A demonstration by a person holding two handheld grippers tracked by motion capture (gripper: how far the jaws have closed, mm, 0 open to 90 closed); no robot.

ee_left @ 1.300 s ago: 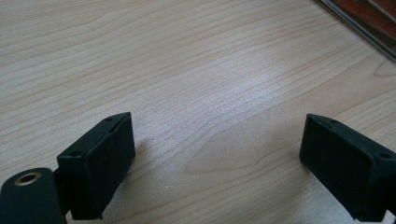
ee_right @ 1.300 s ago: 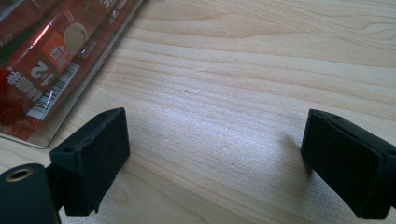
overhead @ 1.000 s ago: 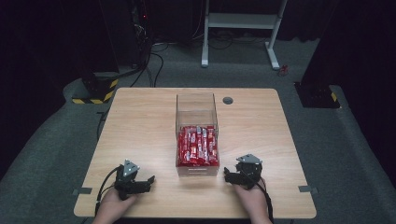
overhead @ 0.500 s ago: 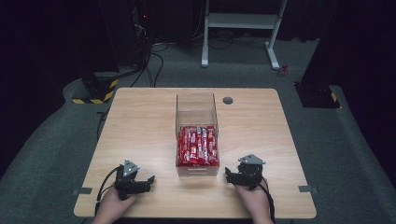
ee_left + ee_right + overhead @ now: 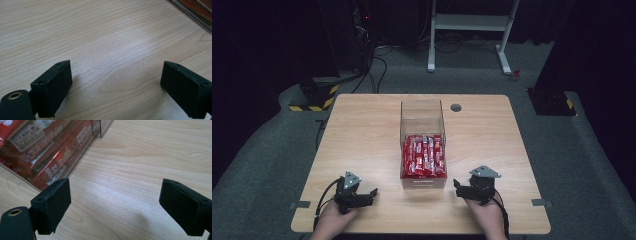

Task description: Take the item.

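Note:
A clear plastic box (image 5: 422,119) stands in the middle of the wooden table (image 5: 362,135), its near half filled with several red packets (image 5: 423,156). My left gripper (image 5: 371,193) rests open near the front left edge, held in a hand, jaws wide apart over bare wood (image 5: 115,75). My right gripper (image 5: 458,186) sits open near the front right, just right of the box's near corner. In the right gripper view the box wall with red packets (image 5: 47,150) lies to the left of the open jaws (image 5: 113,202), which hold nothing.
A small dark round grommet (image 5: 456,107) is set in the table behind the box. Beyond the table are a white frame's legs (image 5: 472,22), cables and yellow-black striped bases (image 5: 314,97) on the grey floor.
The right gripper has drifted slightly toward the near edge and to the right. The left gripper and the box have stayed put.

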